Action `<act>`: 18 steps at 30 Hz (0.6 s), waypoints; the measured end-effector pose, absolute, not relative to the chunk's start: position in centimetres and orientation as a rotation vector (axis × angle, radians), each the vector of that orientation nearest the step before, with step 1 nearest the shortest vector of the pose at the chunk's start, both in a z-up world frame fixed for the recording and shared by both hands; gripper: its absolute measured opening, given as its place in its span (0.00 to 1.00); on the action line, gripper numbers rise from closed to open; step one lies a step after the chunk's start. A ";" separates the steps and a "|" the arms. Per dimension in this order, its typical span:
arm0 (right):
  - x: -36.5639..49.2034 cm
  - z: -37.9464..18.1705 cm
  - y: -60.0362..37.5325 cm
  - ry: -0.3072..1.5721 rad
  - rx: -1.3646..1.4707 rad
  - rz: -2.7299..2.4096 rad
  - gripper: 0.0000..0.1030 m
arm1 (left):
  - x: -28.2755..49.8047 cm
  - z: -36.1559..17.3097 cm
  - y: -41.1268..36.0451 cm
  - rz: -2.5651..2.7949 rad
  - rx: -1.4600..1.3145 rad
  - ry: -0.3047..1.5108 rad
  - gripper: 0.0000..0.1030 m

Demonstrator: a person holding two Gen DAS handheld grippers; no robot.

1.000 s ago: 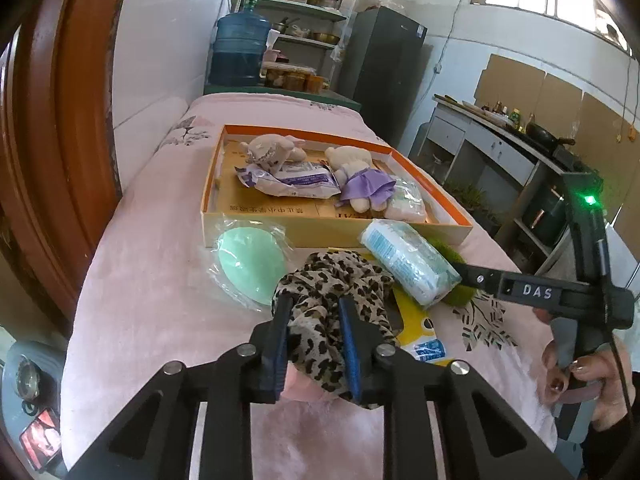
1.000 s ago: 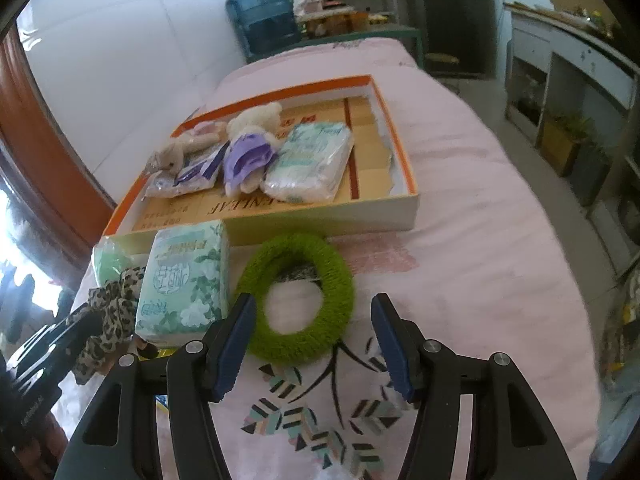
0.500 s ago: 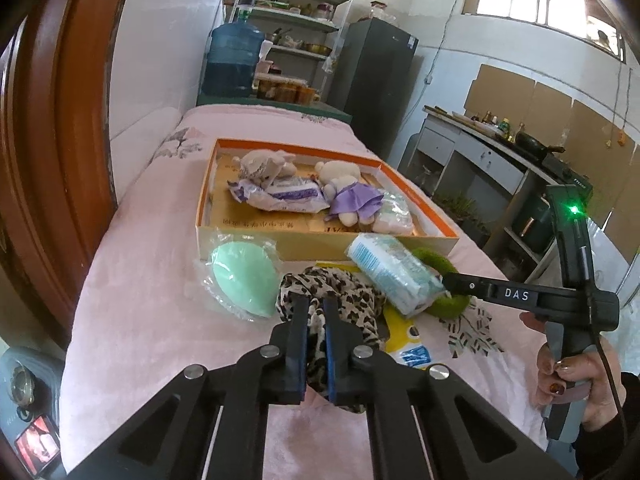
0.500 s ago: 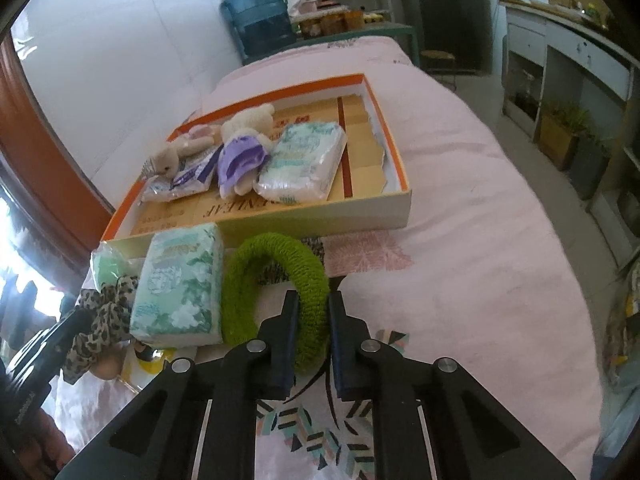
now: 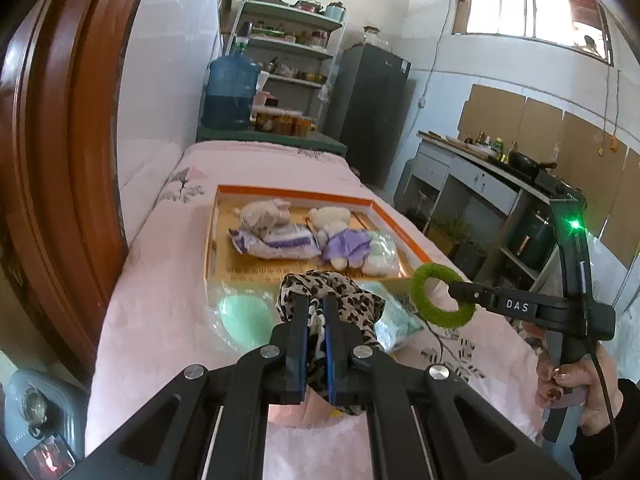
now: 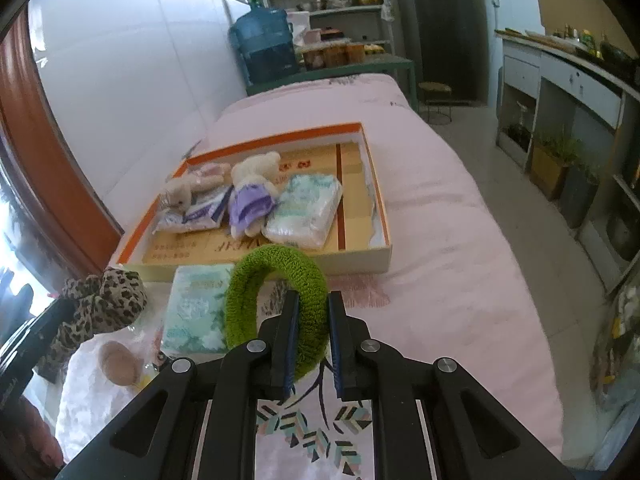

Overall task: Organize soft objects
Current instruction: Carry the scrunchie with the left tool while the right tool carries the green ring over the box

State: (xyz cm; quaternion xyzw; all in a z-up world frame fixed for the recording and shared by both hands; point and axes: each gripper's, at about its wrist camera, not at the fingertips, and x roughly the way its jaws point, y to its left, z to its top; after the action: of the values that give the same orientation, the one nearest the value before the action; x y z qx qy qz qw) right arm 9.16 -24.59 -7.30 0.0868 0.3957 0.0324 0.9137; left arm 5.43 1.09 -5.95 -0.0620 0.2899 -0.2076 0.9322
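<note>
Both pairs of jaws are clamping cloth: the left gripper [image 5: 316, 320] is pinching the leopard-print scrunchie [image 5: 332, 296], and the right gripper [image 6: 312, 328] is gripping the green scrunchie [image 6: 276, 292] by its near rim. Both are hanging clear of the bedding, at 6 o'clock of the orange-rimmed box [image 6: 376, 200], which is already holding two plush toys and tissue packs. Judged risk: each scrunchie is being held by a thin fold, so it could be slipping free or snagging the box's front wall on the way over. The surface is a pink floral bedspread [image 6: 440, 240], yielding underneath. The room is showing a water jug [image 5: 232, 96] and shelves at 12 o'clock
</note>
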 end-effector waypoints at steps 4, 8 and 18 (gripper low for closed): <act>9.2 -6.5 -24.7 0.798 0.169 0.068 0.14 | 5.4 -5.1 1.2 -0.422 -0.126 0.573 0.06; 9.3 -5.5 -24.7 0.780 0.158 0.070 0.14 | 5.7 -4.2 1.1 -0.416 -0.117 0.549 0.06; 10.7 -3.3 -24.6 0.732 0.136 0.083 0.14 | 7.5 -2.3 0.8 -0.411 -0.111 0.528 0.06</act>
State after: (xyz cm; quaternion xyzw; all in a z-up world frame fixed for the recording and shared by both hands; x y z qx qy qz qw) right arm 10.67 -24.55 -3.32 0.0664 0.3573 0.0407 0.9307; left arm 7.47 0.76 -2.31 -0.0546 0.2590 -0.2018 0.9430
